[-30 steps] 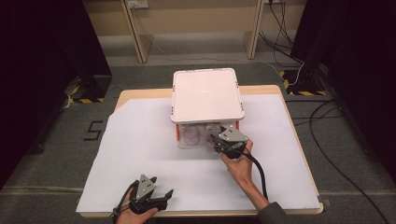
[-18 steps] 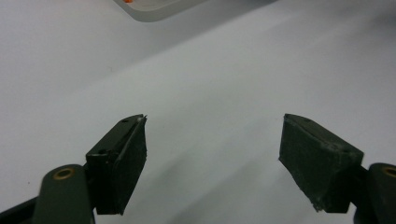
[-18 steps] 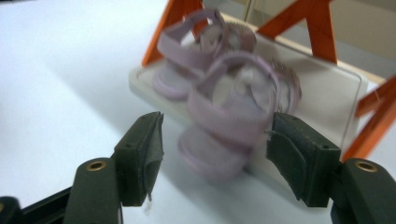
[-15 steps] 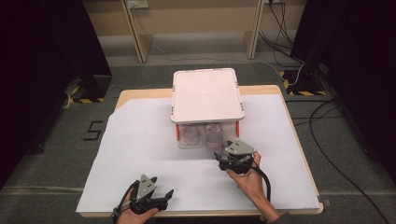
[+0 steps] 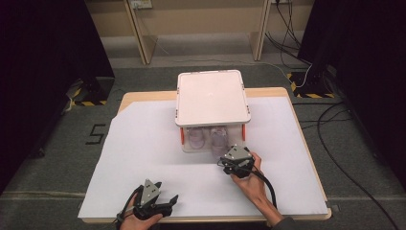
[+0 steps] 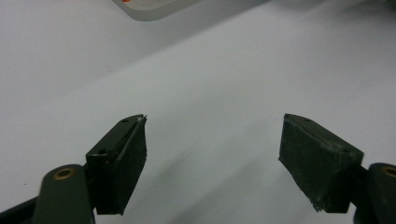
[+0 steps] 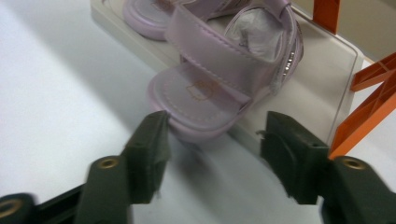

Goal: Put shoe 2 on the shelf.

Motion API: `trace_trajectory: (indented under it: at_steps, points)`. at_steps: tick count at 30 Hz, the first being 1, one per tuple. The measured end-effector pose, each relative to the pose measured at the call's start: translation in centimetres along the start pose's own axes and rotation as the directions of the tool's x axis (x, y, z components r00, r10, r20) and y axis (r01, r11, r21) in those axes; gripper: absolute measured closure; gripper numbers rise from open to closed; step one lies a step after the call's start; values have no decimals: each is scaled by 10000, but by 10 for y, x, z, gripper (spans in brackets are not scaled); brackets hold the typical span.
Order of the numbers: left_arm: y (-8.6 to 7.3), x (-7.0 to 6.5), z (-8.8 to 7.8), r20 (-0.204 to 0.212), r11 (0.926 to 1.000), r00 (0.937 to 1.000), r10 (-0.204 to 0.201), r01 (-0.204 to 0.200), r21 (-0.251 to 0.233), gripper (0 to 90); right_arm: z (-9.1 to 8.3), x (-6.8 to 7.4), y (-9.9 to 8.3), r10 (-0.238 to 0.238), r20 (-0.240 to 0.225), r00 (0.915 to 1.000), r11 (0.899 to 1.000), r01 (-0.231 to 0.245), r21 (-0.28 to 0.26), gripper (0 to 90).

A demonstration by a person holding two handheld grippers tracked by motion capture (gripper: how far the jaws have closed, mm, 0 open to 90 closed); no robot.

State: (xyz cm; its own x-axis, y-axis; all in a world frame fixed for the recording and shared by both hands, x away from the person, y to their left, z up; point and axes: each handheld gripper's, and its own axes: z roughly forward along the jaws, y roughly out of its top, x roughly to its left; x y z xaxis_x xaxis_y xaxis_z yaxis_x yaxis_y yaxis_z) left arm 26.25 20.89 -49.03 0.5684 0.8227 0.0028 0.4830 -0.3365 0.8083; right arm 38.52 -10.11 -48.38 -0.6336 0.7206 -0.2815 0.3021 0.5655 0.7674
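Two lilac strap sandals (image 7: 219,88) sat in the clear lidded box (image 5: 212,98), 12 o'clock of my right gripper (image 7: 212,140), whose jaws, just closing, flanked one toe ungripped; left gripper (image 6: 212,158) idled wide, holding nothing.

Bare white sheet (image 5: 143,158) around the left gripper (image 5: 165,202); shoe rack (image 5: 213,98) and lilac sandal (image 7: 210,93) just ahead of the right gripper (image 7: 212,140).

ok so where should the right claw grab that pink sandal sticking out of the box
Best at the toe end of the pink sandal, probably: it pokes out past the clear box's open front edge, flat and thin. Come in level from the front, where the right claw already sits with jaws open on either side of the toe.
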Motion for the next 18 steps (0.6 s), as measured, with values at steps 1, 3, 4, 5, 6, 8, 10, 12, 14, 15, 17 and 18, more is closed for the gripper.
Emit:
trace_trajectory:
  at_steps: [1,3,4,5,6,8,10,12,14,15,17,18]
  points:
    - [0,0,0,-13,10000,10000,-8,8,-8,229,0,0,1,5,2,10000,10000,-5,6,432]
    - [0,1,0,-25,10000,10000,-25,25,9,229,1,0,3,-275,221,9994,9995,278,-120,446]
    - [0,0,1,-10,10000,10000,-36,36,20,229,2,0,3,-314,295,9991,9994,317,-102,446]
    - [0,0,1,1,10000,10000,0,0,55,229,3,-1,5,-281,353,9990,9995,285,-96,446]
    - [0,0,1,-14,10000,10000,16,-16,87,229,5,-2,6,-191,395,9990,9997,197,-130,447]
    - [0,-1,2,7,10000,10000,5,-5,88,229,9,-5,8,-256,488,9985,9994,266,-206,449]
    - [0,-1,2,11,9999,10000,11,-11,106,229,14,-7,10,-256,554,9981,9994,269,-230,451]
    - [-1,-1,2,12,9999,10000,9,-10,104,229,19,-9,11,-144,555,9984,9995,158,-256,452]
    - [-1,0,2,14,10000,10000,-11,11,75,229,23,-10,14,-108,631,9979,9996,123,-241,451]
    - [-1,0,2,8,10000,10000,-18,18,72,229,25,-11,15,-75,659,9978,9997,90,-229,451]
    - [-1,0,2,8,10000,10000,-24,24,72,229,29,-13,17,37,665,9978,9997,-22,-224,450]
    - [-1,0,2,-3,10000,10000,-24,24,83,229,32,-14,18,128,674,9976,9995,-109,-285,449]
